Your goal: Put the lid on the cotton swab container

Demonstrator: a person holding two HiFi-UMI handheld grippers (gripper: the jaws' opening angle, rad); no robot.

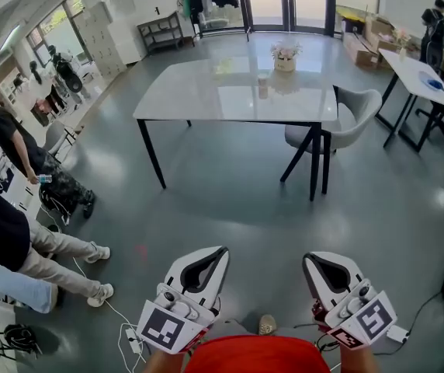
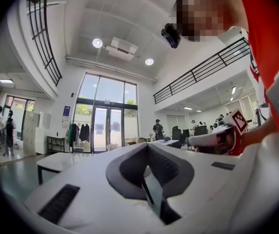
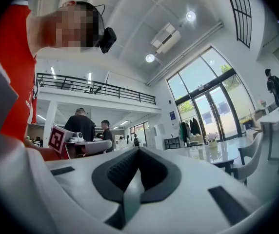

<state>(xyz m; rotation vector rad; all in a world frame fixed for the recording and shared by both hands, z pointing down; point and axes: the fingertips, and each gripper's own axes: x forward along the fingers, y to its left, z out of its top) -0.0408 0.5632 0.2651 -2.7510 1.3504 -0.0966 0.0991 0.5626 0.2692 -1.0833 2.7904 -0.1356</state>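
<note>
A white table (image 1: 237, 92) stands a few steps ahead of me across the grey floor. On it sits a small pale cylindrical container (image 1: 263, 86), too far off to show detail; I cannot make out a lid. My left gripper (image 1: 220, 252) and right gripper (image 1: 309, 259) are held low and close to my body, far from the table, both shut with nothing between the jaws. The left gripper view shows its closed jaws (image 2: 147, 146) pointing into the room, and the right gripper view shows the same (image 3: 138, 149).
A pot of flowers (image 1: 285, 57) stands at the table's far side, and a grey chair (image 1: 345, 127) at its right end. Two people (image 1: 20, 208) are at the left, with cables (image 1: 121, 325) on the floor. Another table (image 1: 420, 76) stands at the right.
</note>
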